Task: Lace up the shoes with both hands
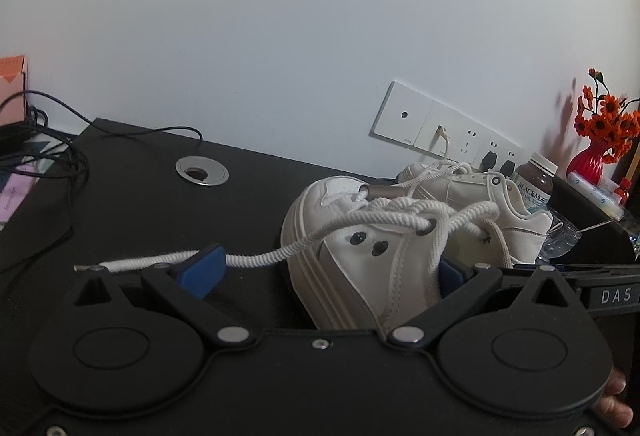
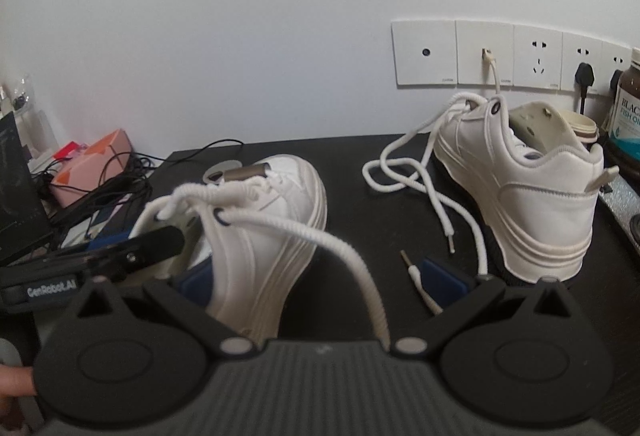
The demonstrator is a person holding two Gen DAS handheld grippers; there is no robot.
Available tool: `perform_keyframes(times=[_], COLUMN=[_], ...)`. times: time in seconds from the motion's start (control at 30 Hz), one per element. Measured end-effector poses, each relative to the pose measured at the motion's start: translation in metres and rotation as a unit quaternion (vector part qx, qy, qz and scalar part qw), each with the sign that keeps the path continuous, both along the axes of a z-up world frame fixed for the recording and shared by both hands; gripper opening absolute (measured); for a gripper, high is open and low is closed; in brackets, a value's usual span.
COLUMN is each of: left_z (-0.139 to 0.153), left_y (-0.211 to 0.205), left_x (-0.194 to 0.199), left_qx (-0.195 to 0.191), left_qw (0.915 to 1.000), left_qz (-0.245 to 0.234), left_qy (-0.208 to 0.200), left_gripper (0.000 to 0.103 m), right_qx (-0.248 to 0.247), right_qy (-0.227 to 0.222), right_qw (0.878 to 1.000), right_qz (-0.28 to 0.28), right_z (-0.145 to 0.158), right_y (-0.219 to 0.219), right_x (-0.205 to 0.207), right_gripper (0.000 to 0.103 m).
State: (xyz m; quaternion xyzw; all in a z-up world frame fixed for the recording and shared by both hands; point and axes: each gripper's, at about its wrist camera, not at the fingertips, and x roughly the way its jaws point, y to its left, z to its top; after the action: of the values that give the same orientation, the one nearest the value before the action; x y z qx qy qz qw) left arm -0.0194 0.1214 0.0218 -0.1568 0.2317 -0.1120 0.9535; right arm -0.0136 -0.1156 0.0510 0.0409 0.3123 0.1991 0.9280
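A white platform sneaker point(image 1: 352, 260) stands on the black desk, heel toward me, also seen in the right wrist view point(image 2: 272, 220). My left gripper point(image 1: 324, 272) is open, its jaws wide around the shoe's heel. One white lace end point(image 1: 248, 260) runs left from an eyelet across the left blue pad point(image 1: 202, 270). My right gripper point(image 2: 320, 284) is open beside the same shoe. The other lace end point(image 2: 360, 260) comes from an eyelet and drops between the jaws. A second white sneaker point(image 2: 516, 196) stands at the right with loose laces point(image 2: 404, 172).
Black cables point(image 1: 44, 152) and a pink box point(image 2: 94, 166) lie at the desk's left. A metal cable grommet point(image 1: 202, 170) sits in the desk. Wall sockets point(image 2: 500, 54), a fish oil bottle point(image 2: 628, 116) and a red vase of orange flowers point(image 1: 596, 132) stand at the right.
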Motion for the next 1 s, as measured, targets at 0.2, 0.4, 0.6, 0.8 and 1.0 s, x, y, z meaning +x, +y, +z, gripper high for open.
perform_keyframes(times=[0.2,0.4,0.6,0.8,1.0], left_z=[-0.0021,-0.0031,-0.0044,-0.0063,-0.0081], left_y=[0.0012,0.0013,0.0020,0.0024,0.0015], left_x=[0.0012,0.0027,0.0046,0.0063,0.0069], left_qx=[-0.007,-0.011,-0.018,-0.028,-0.034], left_qw=[1.0000,0.9999,0.9997,0.9993,0.9988], left_qz=[-0.004,-0.007,-0.012,-0.019,-0.030], left_qy=[0.005,0.007,0.011,0.017,0.019], left_gripper=[0.103,0.103,0.103,0.103,0.103], right_qx=[0.002,0.004,0.005,0.005,0.006], right_qy=[0.002,0.005,0.006,0.006,0.005], right_qw=[1.000,1.000,1.000,1.000,1.000], right_qz=[0.000,0.001,0.001,0.002,0.002], right_z=[-0.0003,-0.0004,-0.0007,-0.0005,-0.0006], right_y=[-0.0003,-0.0009,-0.0007,-0.0007,-0.0014], right_x=[0.0004,0.0005,0.0004,0.0001,-0.0006], right_gripper=[0.102,0.102,0.102,0.102,0.102])
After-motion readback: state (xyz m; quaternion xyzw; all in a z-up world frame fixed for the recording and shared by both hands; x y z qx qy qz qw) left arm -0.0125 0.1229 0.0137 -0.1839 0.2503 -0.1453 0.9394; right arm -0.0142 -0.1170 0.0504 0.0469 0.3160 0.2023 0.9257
